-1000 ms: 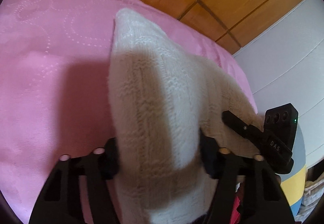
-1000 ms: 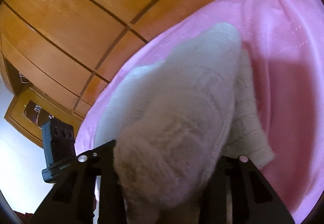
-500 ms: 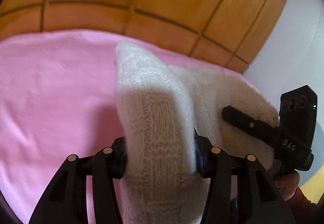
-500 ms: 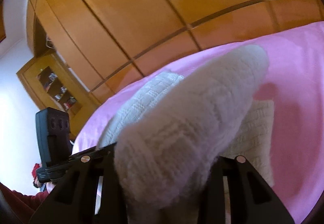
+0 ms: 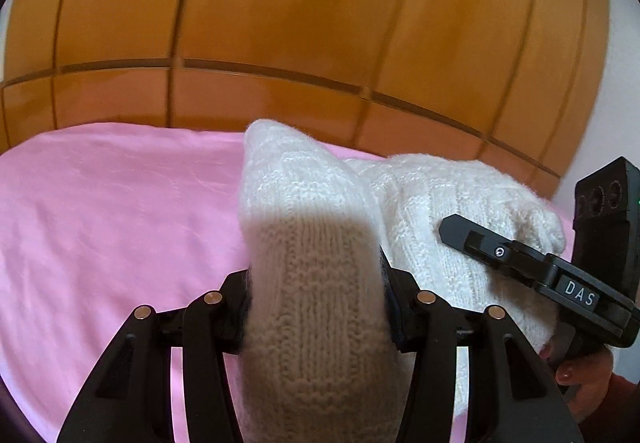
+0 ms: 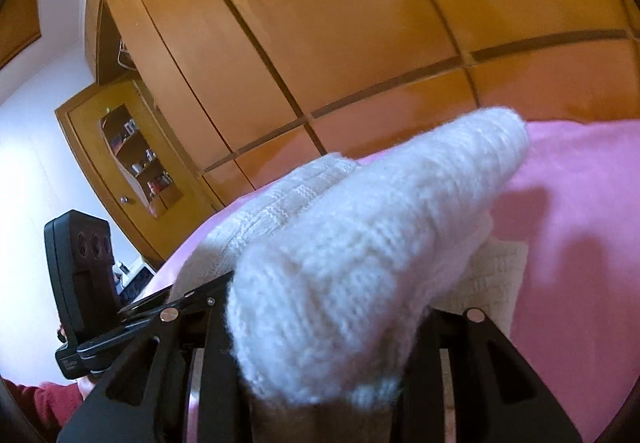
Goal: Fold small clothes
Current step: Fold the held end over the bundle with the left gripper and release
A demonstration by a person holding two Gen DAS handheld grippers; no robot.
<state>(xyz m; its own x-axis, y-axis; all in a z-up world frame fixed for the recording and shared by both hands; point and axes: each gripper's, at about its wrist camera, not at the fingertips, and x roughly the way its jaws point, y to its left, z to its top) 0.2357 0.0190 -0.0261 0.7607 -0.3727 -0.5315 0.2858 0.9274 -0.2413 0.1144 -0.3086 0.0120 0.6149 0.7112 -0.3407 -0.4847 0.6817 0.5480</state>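
Observation:
A small white knitted garment (image 5: 304,211) lies on a pink bedsheet (image 5: 112,203), its near part lifted. My left gripper (image 5: 316,303) is shut on a fold of it. My right gripper (image 6: 320,319) is shut on another fold of the same garment (image 6: 360,227), and it shows at the right of the left wrist view (image 5: 560,283). The left gripper shows at the left of the right wrist view (image 6: 88,283). The fingertips of both are hidden by the knit.
A wooden wardrobe (image 5: 320,23) stands behind the bed, also in the right wrist view (image 6: 360,23). A wooden shelf unit (image 6: 136,155) with small items stands by a white wall (image 6: 36,147). Bare pink sheet spreads left (image 5: 80,243) and right (image 6: 580,243).
Both grippers have tilted up and moved toward the wardrobe with the garment held; the view now shows more wardrobe and less sheet. Both grips stay shut.

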